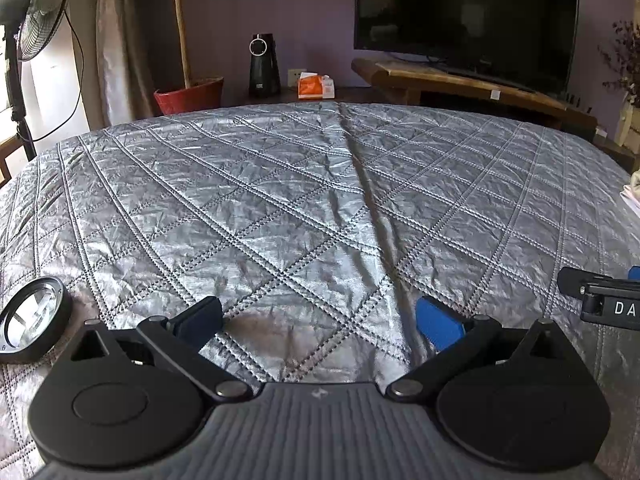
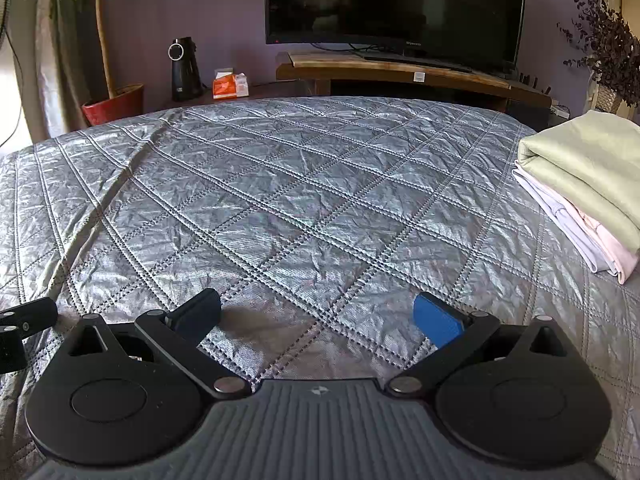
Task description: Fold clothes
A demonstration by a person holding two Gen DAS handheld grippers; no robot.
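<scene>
The left gripper (image 1: 320, 322) hangs low over the bed with its two fingers spread wide apart and nothing between them; the finger at 7 o'clock looks dark, the one at 5 o'clock bright blue. The right gripper (image 2: 318, 320) stands the same way, fingers wide apart and empty, angled down toward the cover. In the left wrist view a black part of the right gripper shows at 3 o'clock, just beside the left one; in the right wrist view a black part of the left gripper shows at 9 o'clock.

Under both lies a silver quilted bedspread (image 1: 280, 200), crinkled, stitched in a diamond grid, with a long crease (image 1: 360, 184) running from 12 o'clock down toward the left gripper. At 8 o'clock in the left wrist view a round black lens-like object (image 1: 34, 318) rests on the cover.

The folded clothes (image 2: 588, 184) sit on the bed at 3 o'clock in the right wrist view, well apart from both grippers: a pale green piece on top, pink and white layers beneath.

Beyond the bed, at 12 to 1 o'clock, a dark television (image 2: 396, 4) stands on a wooden stand (image 2: 400, 70). At 11 o'clock are a black appliance (image 2: 185, 70), an orange tissue box (image 2: 230, 86) and a plant in a red pot (image 2: 116, 106). A standing fan (image 1: 36, 12) is at 10 o'clock in the left wrist view.
</scene>
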